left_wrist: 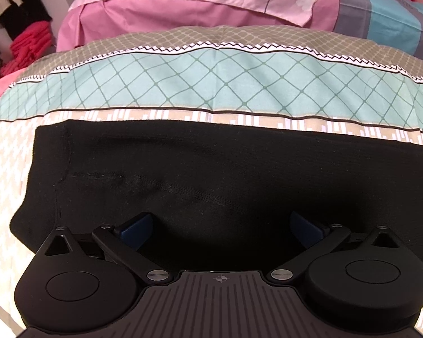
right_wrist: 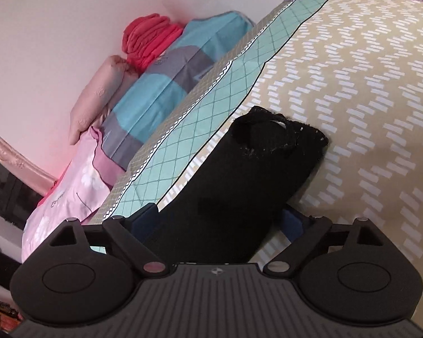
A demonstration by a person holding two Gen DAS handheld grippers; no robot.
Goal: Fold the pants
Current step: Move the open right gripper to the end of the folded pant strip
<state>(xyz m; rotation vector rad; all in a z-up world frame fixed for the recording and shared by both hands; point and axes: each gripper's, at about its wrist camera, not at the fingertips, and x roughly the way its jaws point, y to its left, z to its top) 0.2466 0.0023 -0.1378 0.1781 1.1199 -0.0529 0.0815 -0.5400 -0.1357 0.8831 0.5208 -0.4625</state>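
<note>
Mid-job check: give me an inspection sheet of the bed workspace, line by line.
Surface: patterned bedspread, beige and teal bands.
Job's things: black pants lying flat on the bedspread; far end bunched.
Clutter: pink pillow, blue-grey pillow, red folded cloth beside the wall.
Grippers: left tool open over the pants; right tool open, pants between its fingers.
Cables: nothing seen.
Surroundings: pale wall.

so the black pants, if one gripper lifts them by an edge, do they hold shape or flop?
Likely flop: the black pants lie flat and follow the bedspread, so they look like soft knit. The looped end already sags, so it may unfold. Probably light, and more apt to drag than slide on the cloth.
</note>
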